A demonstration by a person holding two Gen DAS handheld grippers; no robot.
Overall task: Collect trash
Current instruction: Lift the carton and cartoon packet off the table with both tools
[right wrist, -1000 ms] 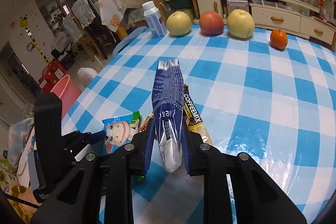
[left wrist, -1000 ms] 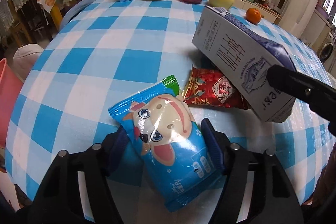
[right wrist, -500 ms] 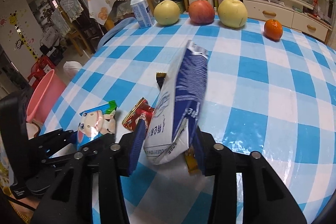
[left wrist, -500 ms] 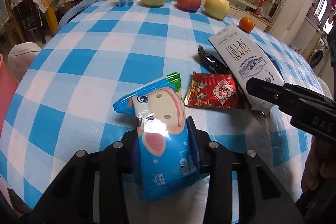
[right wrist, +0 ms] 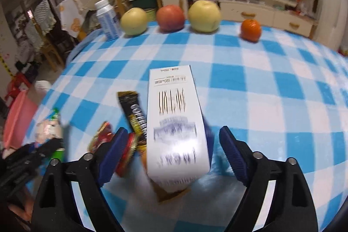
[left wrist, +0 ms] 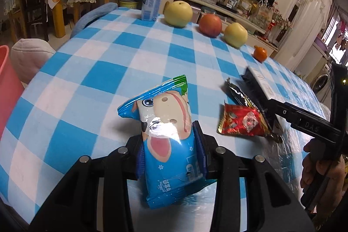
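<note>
Your left gripper has the snack bag between its fingers, near the table's front edge. To its right lies the small wrapper, then the coffee stick, then the carton lying between your right gripper's spread fingers. Along the far edge: bottle, three big fruits, then the orange.

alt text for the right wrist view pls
Open right tongs straddle a white milk carton lying on a blue checked tablecloth, not gripping it. A coffee sachet and red wrapper lie left; fruit lines the far edge.
</note>
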